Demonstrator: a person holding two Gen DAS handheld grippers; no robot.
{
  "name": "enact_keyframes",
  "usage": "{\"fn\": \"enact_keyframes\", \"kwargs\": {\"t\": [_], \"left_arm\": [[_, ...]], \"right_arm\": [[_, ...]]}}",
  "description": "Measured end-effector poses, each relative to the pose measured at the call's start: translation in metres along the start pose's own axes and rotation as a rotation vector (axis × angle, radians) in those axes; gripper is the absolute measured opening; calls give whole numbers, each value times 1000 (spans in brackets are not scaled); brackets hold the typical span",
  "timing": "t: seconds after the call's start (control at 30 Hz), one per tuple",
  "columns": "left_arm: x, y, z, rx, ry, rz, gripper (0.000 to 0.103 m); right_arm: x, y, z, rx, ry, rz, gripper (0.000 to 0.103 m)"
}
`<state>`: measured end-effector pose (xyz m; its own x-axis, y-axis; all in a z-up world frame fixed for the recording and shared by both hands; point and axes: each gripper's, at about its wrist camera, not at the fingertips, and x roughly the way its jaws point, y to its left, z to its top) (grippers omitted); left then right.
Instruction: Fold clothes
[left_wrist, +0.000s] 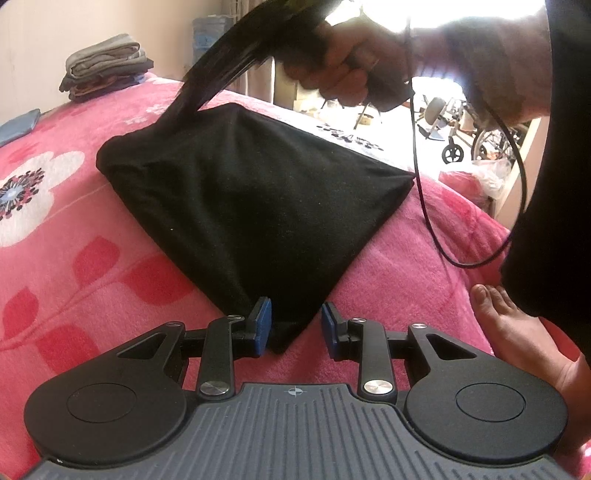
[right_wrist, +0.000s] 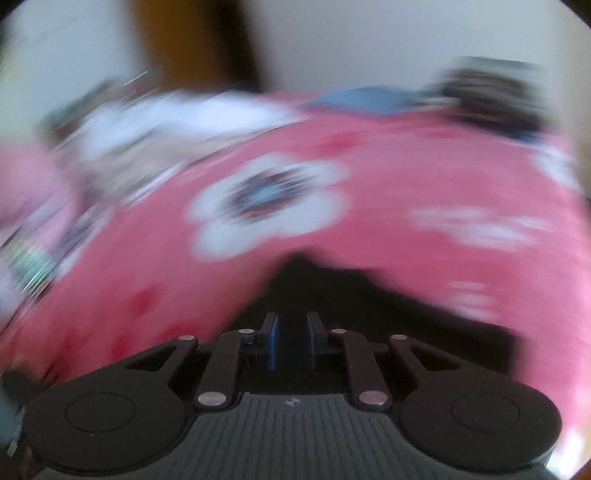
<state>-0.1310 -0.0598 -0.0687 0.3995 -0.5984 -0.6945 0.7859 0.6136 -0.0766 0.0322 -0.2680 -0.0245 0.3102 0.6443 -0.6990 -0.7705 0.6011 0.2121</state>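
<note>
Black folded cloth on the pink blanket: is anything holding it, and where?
Black cloth: far corner rises to the right gripper, grip itself hidden; near corner lies unpinched between the left gripper's open jaws.

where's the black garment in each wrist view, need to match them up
Left wrist: the black garment fills the middle, its near corner between the left gripper fingertips.
Right wrist: blurred; it shows as a dark patch at lower centre, just past the right gripper.
Shared landmark: the pink blanket's white flower.
</note>
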Motion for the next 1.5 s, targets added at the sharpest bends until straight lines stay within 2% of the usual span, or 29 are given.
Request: {"fn": "enact_keyframes", "kwargs": {"t": [0.07, 0.1, 0.17, 0.23, 0.27, 0.3, 0.37, 0.5, 0.63, 0.67, 0.73, 0.77, 0.83, 0.9, 0.93, 1.03, 1.07, 1.1, 1.2, 1.23, 1.33, 1.4, 1.5], "left_arm": [[-1, 0, 0, 0, -2, 1, 30], [-1, 0, -1, -2, -3, 1, 30], [-1, 0, -2, -4, -6, 1, 30], [-1, 0, -2, -5, -8, -1, 30], [-1, 1, -2, -7, -8, -3, 30], [0, 2, -2, -9, -8, -5, 30], [0, 3, -2, -15, -9, -11, 30], [-1, 3, -2, -22, -12, -17, 30], [-1, 2, -3, -23, -15, -18, 31], [-1, 2, -3, -22, -16, -18, 31], [-1, 2, -3, -22, -17, -19, 31], [-1, 2, -3, -25, -16, -20, 31], [-2, 3, -2, -30, -15, -25, 31], [-2, 3, -2, -34, -16, -26, 31], [-2, 3, -2, -35, -16, -26, 31], [-2, 2, -3, -35, -18, -22, 31], [-2, 1, -3, -34, -18, -20, 31], [-2, 1, -2, -32, -19, -18, 31], [-3, 0, -2, -34, -16, -14, 31], [-4, 0, -2, -36, -15, -13, 31], [-5, 1, -2, -44, -14, -11, 31], [-5, 1, -3, -44, -13, -7, 31], [-6, -2, -3, -35, -12, 3, 31]], "right_arm": [[27, 12, 0, -77, 49, 33, 15], [40, 14, 1, -109, 65, 19, 14], [55, -4, 6, -101, 39, -90, 12], [59, -34, 16, -1, -12, -192, 10], [58, -46, 19, 49, -32, -213, 6], [55, -55, 21, 93, -47, -214, 7], [50, -48, 24, 60, -44, -177, 8], [58, -12, 19, -72, 44, 45, 9], [87, -24, 31, -26, 15, -59, 6], [89, -32, 35, 17, -13, -94, 3], [83, -52, 45, 141, -93, -169, 7], [79, -57, 48, 179, -109, -164, 7], [69, -62, 51, 215, -107, -92, 8], [66, -54, 49, 190, -57, 22, 8], [70, -49, 47, 171, -26, 47, 8], [93, -38, 42, 121, 63, 41, 8], [95, -42, 43, 156, 54, 28, 3], [92, -53, 45, 230, 14, 8, 3], [75, -78, 51, 379, -100, -79, 7], [67, -78, 52, 385, -103, -69, 7], [49, -63, 47, 333, -24, 86, 8], [39, -40, 36, 243, 72, 228, 10], [31, 5, 10, 27, 212, 355, 11]]}}
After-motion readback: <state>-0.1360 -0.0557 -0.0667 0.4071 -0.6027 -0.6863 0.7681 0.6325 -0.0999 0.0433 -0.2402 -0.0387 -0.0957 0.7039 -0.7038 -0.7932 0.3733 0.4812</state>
